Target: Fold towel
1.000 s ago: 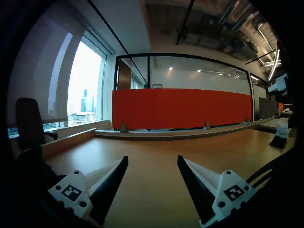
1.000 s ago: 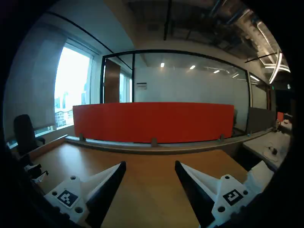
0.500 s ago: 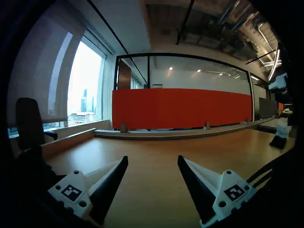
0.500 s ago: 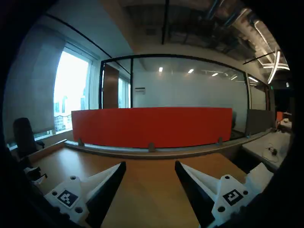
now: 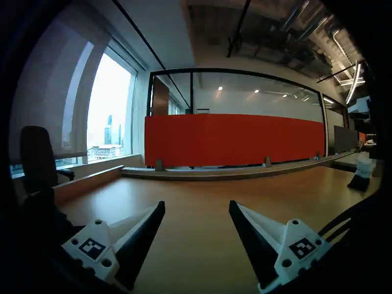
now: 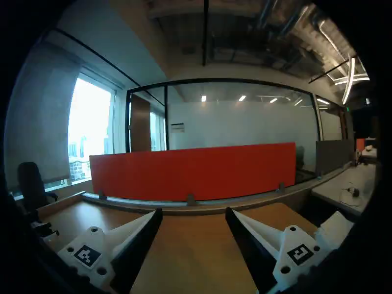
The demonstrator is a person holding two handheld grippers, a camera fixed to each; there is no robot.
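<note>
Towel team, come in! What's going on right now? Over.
Left gripper open, empty. Right gripper open, empty. No towel gripped yet; wooden desk under both. Red divider stands at the desk's far edge. Over.

The wooden table [image 5: 196, 230] runs to a far edge where a red divider [image 5: 235, 139] stands on small grey feet [image 5: 159, 165]; a white-and-black thing [image 5: 361, 175], too small to identify, rests at its right.

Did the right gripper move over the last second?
Yes. The right gripper has tipped upward: the red divider sits lower in its view than a second ago, and more ceiling shows.
</note>
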